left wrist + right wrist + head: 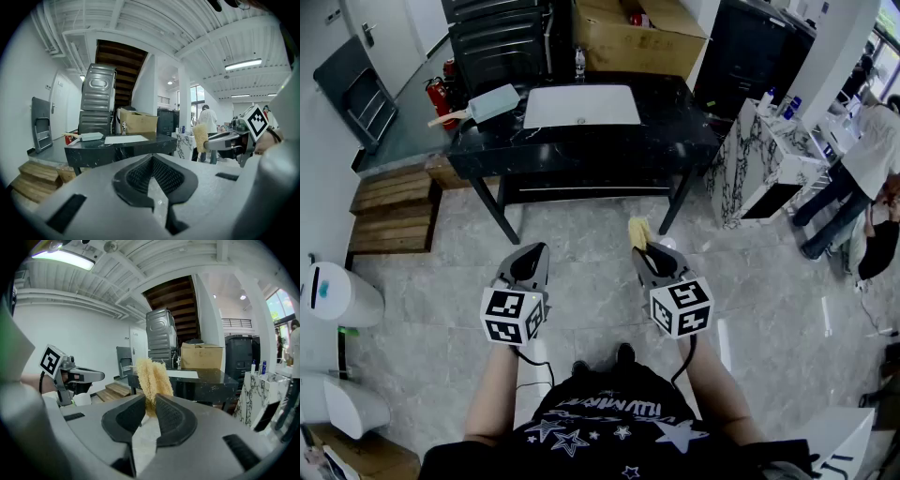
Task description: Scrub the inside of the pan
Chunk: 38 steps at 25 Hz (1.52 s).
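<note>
The pan [492,103], pale blue-grey with a wooden handle, rests on the left end of a black table [675,131] well ahead of me; it also shows small in the left gripper view [90,136]. My right gripper [642,251] is shut on a yellow fibrous scrub sponge [638,232], which sticks up between the jaws [152,378]. My left gripper [530,251] is shut with nothing in it [152,161]. Both grippers hang side by side over the tiled floor, short of the table.
A white board [581,106] lies mid-table, with a cardboard box [637,42] and a bottle [579,62] behind. Wooden steps [389,206] and fire extinguishers [439,94] stand left. A marble counter [759,159] and people [862,169] are at the right.
</note>
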Tool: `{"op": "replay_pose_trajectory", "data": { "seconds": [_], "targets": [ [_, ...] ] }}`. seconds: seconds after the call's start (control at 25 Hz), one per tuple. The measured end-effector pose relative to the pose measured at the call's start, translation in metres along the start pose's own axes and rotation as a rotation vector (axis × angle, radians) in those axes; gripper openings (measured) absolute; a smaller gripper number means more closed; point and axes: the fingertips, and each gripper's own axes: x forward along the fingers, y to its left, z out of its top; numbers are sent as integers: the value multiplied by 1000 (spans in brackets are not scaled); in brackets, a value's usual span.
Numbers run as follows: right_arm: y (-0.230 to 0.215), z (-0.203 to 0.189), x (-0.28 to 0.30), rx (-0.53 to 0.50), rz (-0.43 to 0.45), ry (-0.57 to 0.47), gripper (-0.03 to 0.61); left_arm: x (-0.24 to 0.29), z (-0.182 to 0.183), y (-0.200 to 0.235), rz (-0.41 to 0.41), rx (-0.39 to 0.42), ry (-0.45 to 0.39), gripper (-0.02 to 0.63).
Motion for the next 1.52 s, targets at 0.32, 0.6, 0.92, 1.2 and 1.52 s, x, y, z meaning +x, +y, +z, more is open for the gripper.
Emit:
{"op": "replay_pose_trajectory", "data": {
  "seconds": [0.32, 0.6, 0.92, 1.2, 1.52],
  "targets": [
    [10, -11, 12, -5, 12, 34, 66, 0, -29, 6, -13, -48, 42, 8],
    [34, -25, 28, -6, 24, 67, 67, -16, -54, 17, -35, -59, 84, 8],
    [76, -37, 57, -4, 76, 85, 72, -48, -80, 61, 2, -114, 104, 8],
    [85, -26, 93, 0, 100, 85, 72, -52, -86, 99, 57, -149, 99, 8],
    [61, -14, 175, 36, 153, 98, 72, -10, -80, 148, 112, -177, 104, 8]
  ]
}}
